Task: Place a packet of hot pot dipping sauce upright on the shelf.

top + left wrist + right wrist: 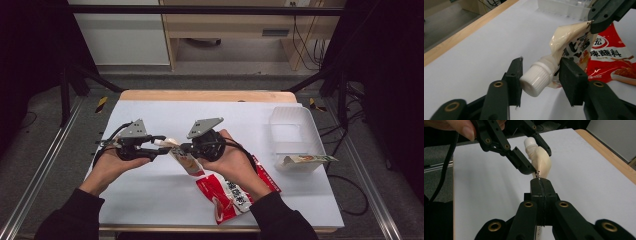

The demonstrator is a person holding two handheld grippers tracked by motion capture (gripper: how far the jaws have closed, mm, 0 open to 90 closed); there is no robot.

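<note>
A cream sauce pouch (187, 161) with a white screw cap (161, 142) hangs above the white table between my two grippers. My right gripper (177, 149) is shut on the pouch's flat end; in the right gripper view its jaws (540, 182) pinch that seam edge below the pouch (541, 162). My left gripper (159, 145) reaches in from the left. In the left gripper view its jaws (540, 75) stand on either side of the cap (536, 80), one pad at the cap's side and a narrow gap at the other, so it is open around the cap.
A red seasoning packet (227, 195) lies on the table under my right wrist, near the front edge. A clear plastic bin (292, 125) stands at the right with another packet (307, 160) at its near end. The table's wooden far edge (207, 95) runs behind.
</note>
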